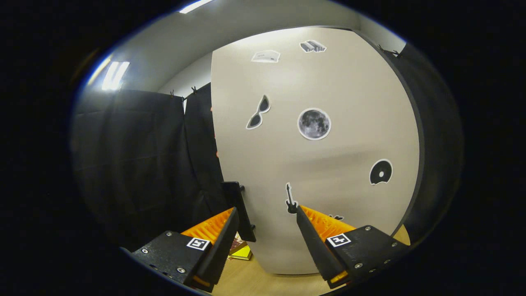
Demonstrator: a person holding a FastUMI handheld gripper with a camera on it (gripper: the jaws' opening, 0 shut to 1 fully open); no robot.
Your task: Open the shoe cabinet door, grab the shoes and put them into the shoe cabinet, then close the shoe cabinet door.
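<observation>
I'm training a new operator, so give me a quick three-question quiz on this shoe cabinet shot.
1. True or false: the gripper is shut on the black door handle.
2. Which sticker on the cabinet door sits nearest the fingertips? A) moon B) guitar C) sunglasses
3. Fill in: the handle is mounted at the door's ____ edge, just beside one finger.

Key:
1. False: the fingers stand apart, holding nothing.
2. B, the guitar sticker; the moon sticker and sunglasses sticker sit higher.
3. Left.
</observation>
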